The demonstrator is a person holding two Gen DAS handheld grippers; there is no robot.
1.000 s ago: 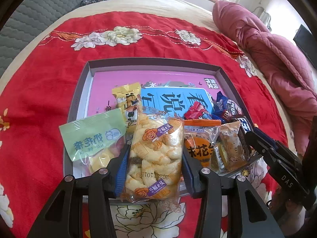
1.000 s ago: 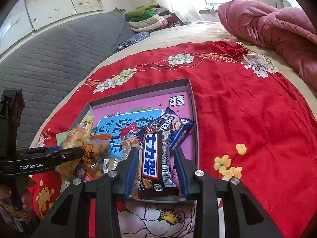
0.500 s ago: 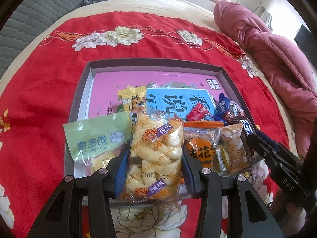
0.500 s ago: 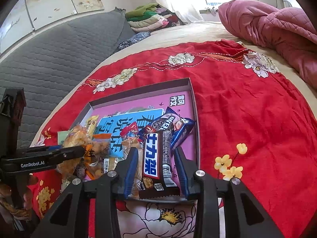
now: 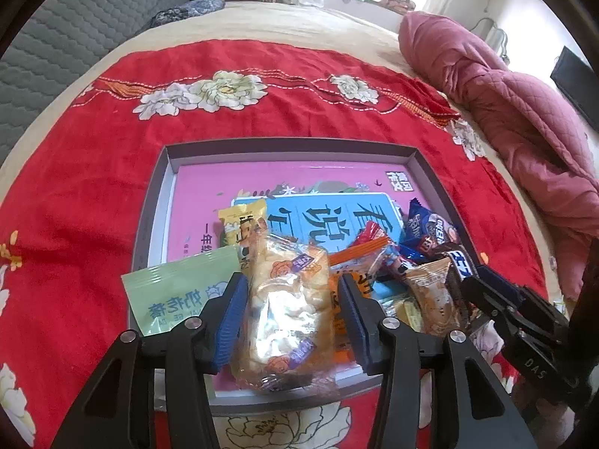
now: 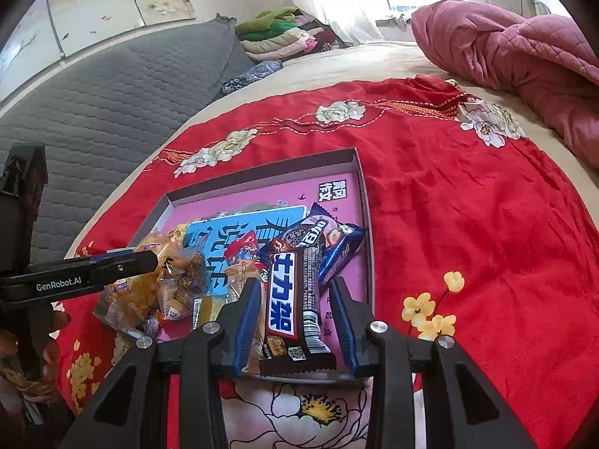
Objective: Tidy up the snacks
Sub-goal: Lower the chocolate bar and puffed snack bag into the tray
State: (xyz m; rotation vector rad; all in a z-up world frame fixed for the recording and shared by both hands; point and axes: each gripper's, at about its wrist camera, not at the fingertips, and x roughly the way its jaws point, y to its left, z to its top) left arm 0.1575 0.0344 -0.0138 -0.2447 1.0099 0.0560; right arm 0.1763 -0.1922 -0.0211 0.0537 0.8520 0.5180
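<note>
A grey tray [image 5: 153, 202] with a pink floor lies on the red cloth and holds several snack packets. My left gripper [image 5: 290, 312] is shut on a clear bag of puffed snacks [image 5: 288, 307], held tilted just above the tray's near edge. A green packet [image 5: 179, 292] lies beside it on the left. My right gripper [image 6: 295, 321] has its jaws either side of a brown chocolate bar [image 6: 295, 299] at the tray's near right corner. The right view also shows the tray [image 6: 368, 232], the left gripper [image 6: 90, 269] and its puffed snack bag [image 6: 149, 292].
Blue cookie packets [image 5: 426, 224], a yellow packet [image 5: 239, 220] and a small tan packet [image 5: 430, 295] lie in the tray. A pink quilt [image 5: 516, 112] is heaped at the right. A grey padded headboard [image 6: 93, 112] rises at the left.
The left gripper has lifted and tilted the puffed snack bag up off the tray, and the view has risen. The right gripper has barely moved.
</note>
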